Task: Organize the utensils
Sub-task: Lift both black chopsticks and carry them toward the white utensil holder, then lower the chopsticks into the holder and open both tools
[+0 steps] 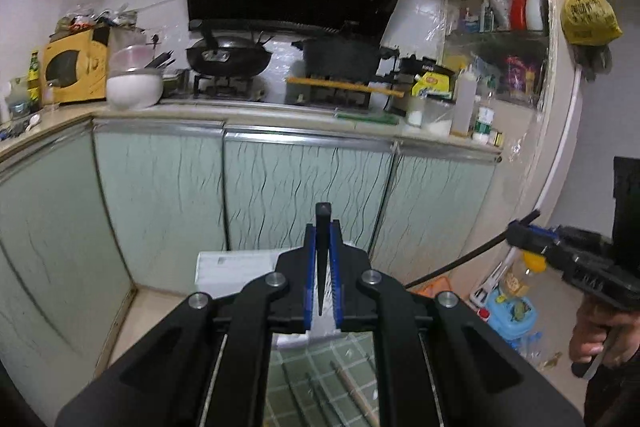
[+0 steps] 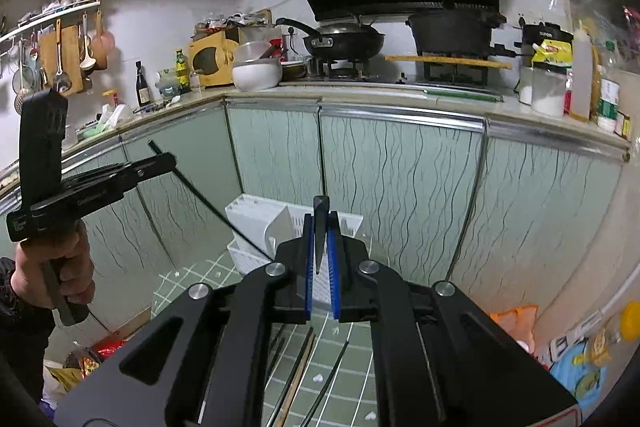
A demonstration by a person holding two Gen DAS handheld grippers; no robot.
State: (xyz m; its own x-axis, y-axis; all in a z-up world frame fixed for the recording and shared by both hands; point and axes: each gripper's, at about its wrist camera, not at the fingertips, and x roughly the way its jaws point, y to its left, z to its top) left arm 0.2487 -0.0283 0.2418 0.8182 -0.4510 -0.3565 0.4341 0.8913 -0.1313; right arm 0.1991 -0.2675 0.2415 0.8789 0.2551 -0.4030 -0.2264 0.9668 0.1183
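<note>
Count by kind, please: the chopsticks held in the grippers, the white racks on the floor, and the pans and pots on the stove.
Held black chopsticks, one in the left gripper, one in the right gripper: 2
White rack: 1
Frying pan: 1
Black pot: 1
Total: 5

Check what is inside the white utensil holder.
The white utensil holder shows bare white dividers and no utensils in its visible left compartments. Its right side is covered by the right gripper, shut on a black chopstick, and cannot be checked.
</note>
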